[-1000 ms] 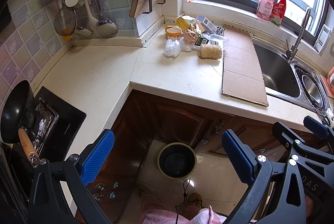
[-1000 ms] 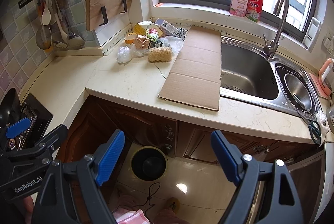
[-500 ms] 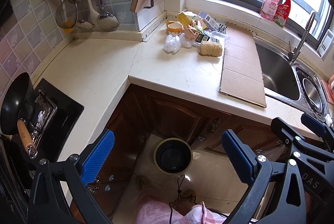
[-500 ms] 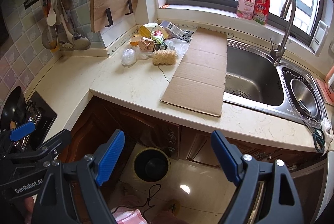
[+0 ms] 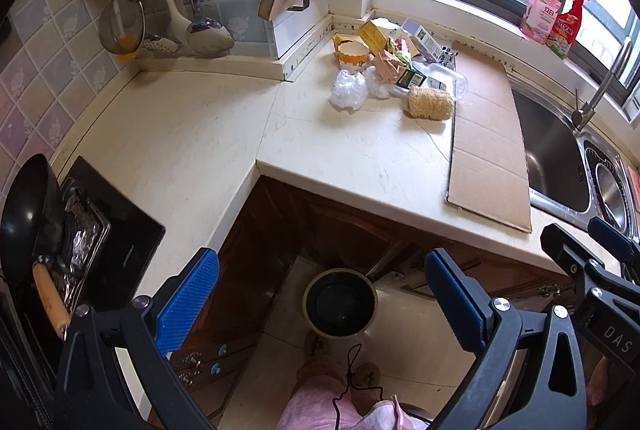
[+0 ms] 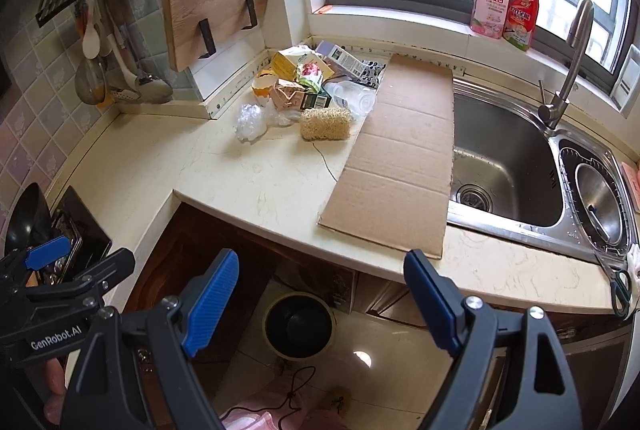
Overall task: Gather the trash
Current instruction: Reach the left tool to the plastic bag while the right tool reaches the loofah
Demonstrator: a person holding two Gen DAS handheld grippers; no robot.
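Note:
A pile of trash (image 5: 394,57) lies in the far corner of the cream counter: cartons, a torn paper cup (image 5: 352,54), crumpled clear plastic (image 5: 348,89), a clear bottle (image 5: 446,79) and a dry noodle block (image 5: 430,102). The pile also shows in the right wrist view (image 6: 308,85). A flat cardboard sheet (image 6: 396,157) lies beside the pile. A dark round bin (image 5: 340,304) stands on the floor below the counter; it also shows in the right wrist view (image 6: 299,324). My left gripper (image 5: 320,304) and right gripper (image 6: 320,304) are open and empty, held above the floor, well short of the pile.
A steel sink (image 6: 508,165) with a tap (image 6: 568,69) is right of the cardboard. A stove with a black pan (image 5: 28,205) is at the left. Utensils (image 5: 160,1) and a cutting board (image 6: 216,1) hang on the wall. Scissors (image 6: 618,286) lie at the counter's right end.
Both grippers have risen and moved slightly toward the counter, so the trash pile and counter sit lower in view. Both stay open and empty.

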